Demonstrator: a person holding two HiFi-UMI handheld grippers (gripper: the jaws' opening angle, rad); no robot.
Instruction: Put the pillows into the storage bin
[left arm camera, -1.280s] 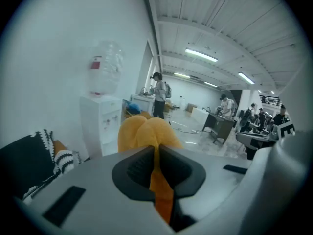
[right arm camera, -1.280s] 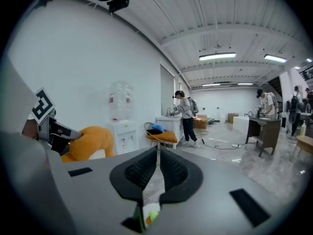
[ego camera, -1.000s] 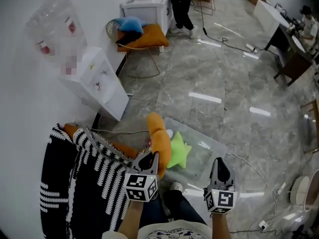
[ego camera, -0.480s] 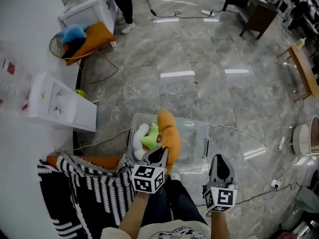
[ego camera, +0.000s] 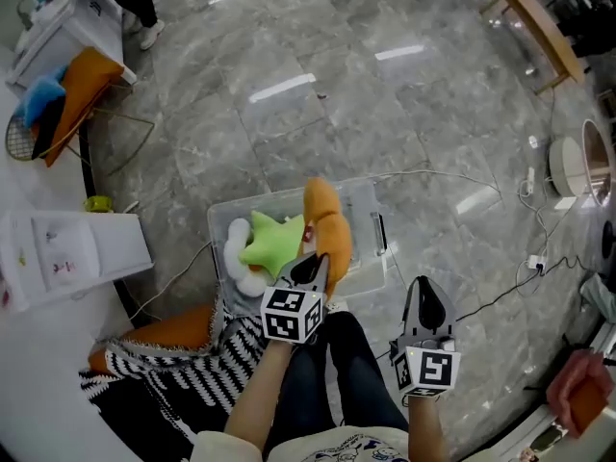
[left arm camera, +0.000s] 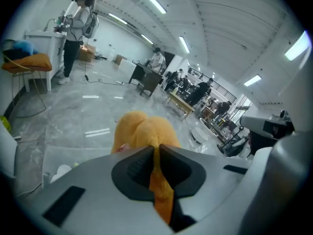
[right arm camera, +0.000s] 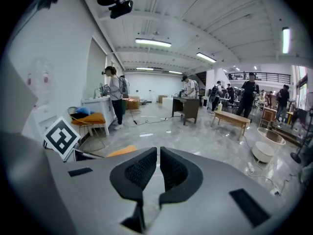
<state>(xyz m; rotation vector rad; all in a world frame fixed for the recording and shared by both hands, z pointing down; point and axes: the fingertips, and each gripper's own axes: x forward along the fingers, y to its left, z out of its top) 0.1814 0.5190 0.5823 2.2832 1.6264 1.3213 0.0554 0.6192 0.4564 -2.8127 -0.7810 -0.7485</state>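
Observation:
A clear plastic storage bin (ego camera: 362,196) stands on the marble floor just ahead of the person's legs. Inside it lie a green star pillow (ego camera: 269,242) and a white pillow (ego camera: 237,258). My left gripper (ego camera: 310,269) is shut on a fold of an orange pillow (ego camera: 327,227), which hangs over the bin's right half. In the left gripper view the orange pillow (left arm camera: 144,133) bulges beyond the closed left gripper (left arm camera: 156,153). My right gripper (ego camera: 428,308) is to the right of the bin, above the floor. In its own view the right gripper (right arm camera: 159,163) is shut with nothing in it.
A black-and-white striped blanket (ego camera: 173,373) over an orange cushion (ego camera: 178,330) lies at the lower left. A white cabinet (ego camera: 67,253) stands at the left. A wire chair with an orange cushion (ego camera: 72,80) is at the far left. A cable (ego camera: 462,176) runs past the bin; a bench (ego camera: 539,27) is far right.
The left gripper has carried the orange pillow down and forward over the bin. The right gripper has come down beside it. The head view has swung, so the bin sits nearer the centre.

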